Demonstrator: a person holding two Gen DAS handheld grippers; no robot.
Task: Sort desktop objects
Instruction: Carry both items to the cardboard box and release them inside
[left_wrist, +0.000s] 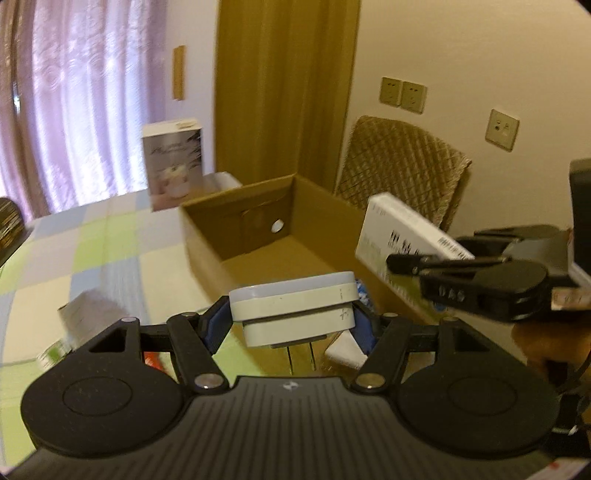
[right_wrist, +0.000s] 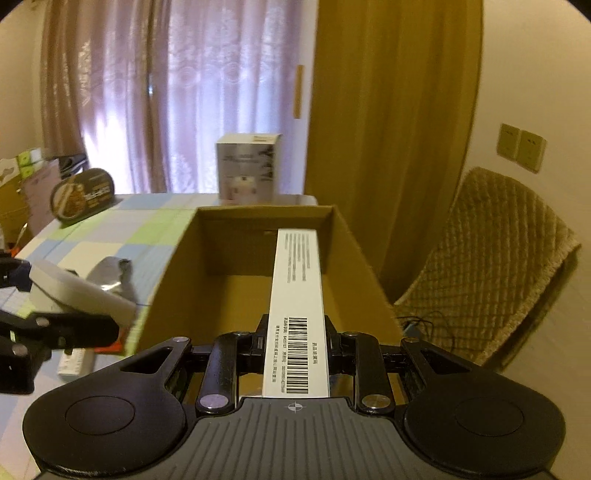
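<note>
Checked tabletop (left_wrist: 92, 236) carries one open cardboard box (left_wrist: 258, 236); left claw (left_wrist: 291, 317) grips one white case (left_wrist: 295, 306), right claw (right_wrist: 295, 343) one slim carton (right_wrist: 297, 295).

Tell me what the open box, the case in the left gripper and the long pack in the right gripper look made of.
Open box: matte brown corrugated cardboard, by its folded walls and raw edges.
Case: likely hard plastic, smooth off-white shell with rounded corners and a seam.
Long pack: thin white printed paperboard, crisp edges, barcode; probably slightly glossy.

Left hand-held gripper (left_wrist: 291, 317) clamps white device (left_wrist: 295, 308).
</note>
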